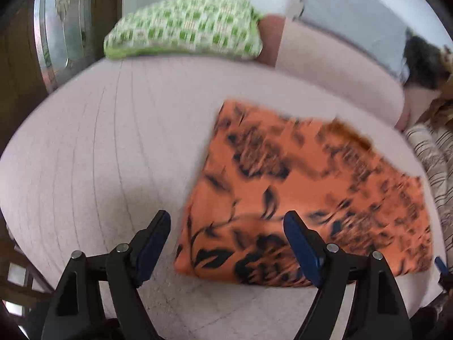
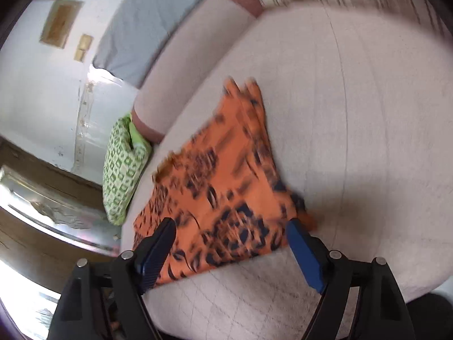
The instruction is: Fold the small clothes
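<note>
Here, from your left wrist camera, your left gripper (image 1: 226,226) hangs with its jaws spread wide and nothing between them. Its blue-padded fingers (image 1: 300,243) frame the near left corner of the orange cloth (image 1: 305,184), but neither pad presses on it. The cloth lies flat on the pale bed cover (image 1: 113,141), set to the right of the middle, in a roughly square packet with straight edges. That shape suggests the folding is mostly done, and wide, empty jaws fit a hand that has nothing to hold just now. A green checked pillow (image 1: 184,28) sits at the far edge, well apart from the cloth, so it is not in your way. A striped fabric (image 1: 433,153) lies just beside the cloth's right edge.

From your right wrist camera, your right gripper (image 2: 230,235) is likewise wide and empty. Its fingers straddle the near corner of the same cloth (image 2: 220,175), with bare cover (image 2: 354,113) stretching away to the right. The far end of the cloth shows layered edges, a sign of stacked folds. Both pictures are blurred, so you cannot judge small creases. If another fold is wanted, each near corner sits ready under a gripper.
</note>
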Demonstrator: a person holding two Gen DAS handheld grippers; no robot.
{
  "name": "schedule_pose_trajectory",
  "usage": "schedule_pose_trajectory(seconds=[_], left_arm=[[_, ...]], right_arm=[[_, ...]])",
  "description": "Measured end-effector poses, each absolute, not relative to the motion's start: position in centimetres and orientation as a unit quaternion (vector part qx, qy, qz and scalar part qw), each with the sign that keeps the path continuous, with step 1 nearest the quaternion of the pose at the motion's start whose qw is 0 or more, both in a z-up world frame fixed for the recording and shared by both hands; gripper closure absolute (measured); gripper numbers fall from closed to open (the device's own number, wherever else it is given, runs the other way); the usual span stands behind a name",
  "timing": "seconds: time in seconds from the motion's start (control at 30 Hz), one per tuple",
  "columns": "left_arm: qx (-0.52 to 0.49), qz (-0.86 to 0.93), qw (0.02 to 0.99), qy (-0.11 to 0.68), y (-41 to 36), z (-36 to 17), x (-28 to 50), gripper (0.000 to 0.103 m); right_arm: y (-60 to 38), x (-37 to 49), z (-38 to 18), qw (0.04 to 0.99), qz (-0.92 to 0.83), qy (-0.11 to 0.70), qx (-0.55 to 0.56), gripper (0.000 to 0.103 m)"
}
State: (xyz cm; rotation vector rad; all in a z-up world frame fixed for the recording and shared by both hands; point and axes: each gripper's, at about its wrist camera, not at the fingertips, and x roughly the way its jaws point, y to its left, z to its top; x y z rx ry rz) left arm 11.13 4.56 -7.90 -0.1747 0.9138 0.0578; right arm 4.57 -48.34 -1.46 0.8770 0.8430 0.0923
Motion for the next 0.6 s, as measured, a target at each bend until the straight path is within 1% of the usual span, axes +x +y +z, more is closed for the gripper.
schedule_pose_trajectory(seconds=[0.1,0.2,0.3,0.43,0.47,0.5,0.53,0.6], left_arm=[[-0.059,-0.005,0.911,0.409,2.5,-5.8,11.9,0.02],[-0.055,-0.046,0.91,0.407,0.0,-5.6,13.4,0.02],[-0.047,-0.073,0.904,0.418,-2.4,-6.9,14.8,0.02],[-0.042,-0.082,0.881,0.464,-3.6,-9.9,16.5,0.02],[-0.04,-0.075,0.875,0.477,-3.6,-10.5,16.7,0.02],[-0.041,-0.077,0.874,0.479,-3.6,-10.7,16.5,0.02],[-0.041,-0.08,0.877,0.471,-3.5,-10.5,16.1,0.02],[-0.032,-0.078,0.886,0.455,-3.4,-10.1,15.8,0.02]], right_arm=[[-47.8,8.2,1.7,0.837,0.085,0.39,0.376,0.019],[-47.3,14.2,2.1,0.828,0.132,0.406,0.364,0.019],[-47.1,20.5,-0.3,0.807,0.14,0.43,0.379,0.019],[-49.9,26.0,-6.8,0.781,0.079,0.472,0.401,0.019],[-51.1,26.0,-8.0,0.775,0.05,0.47,0.42,0.022],[-52.1,25.5,-8.8,0.76,0.055,0.446,0.47,0.023],[-52.4,24.7,-8.6,0.755,0.068,0.424,0.495,0.023],[-52.1,24.3,-7.7,0.763,0.088,0.414,0.488,0.023]])
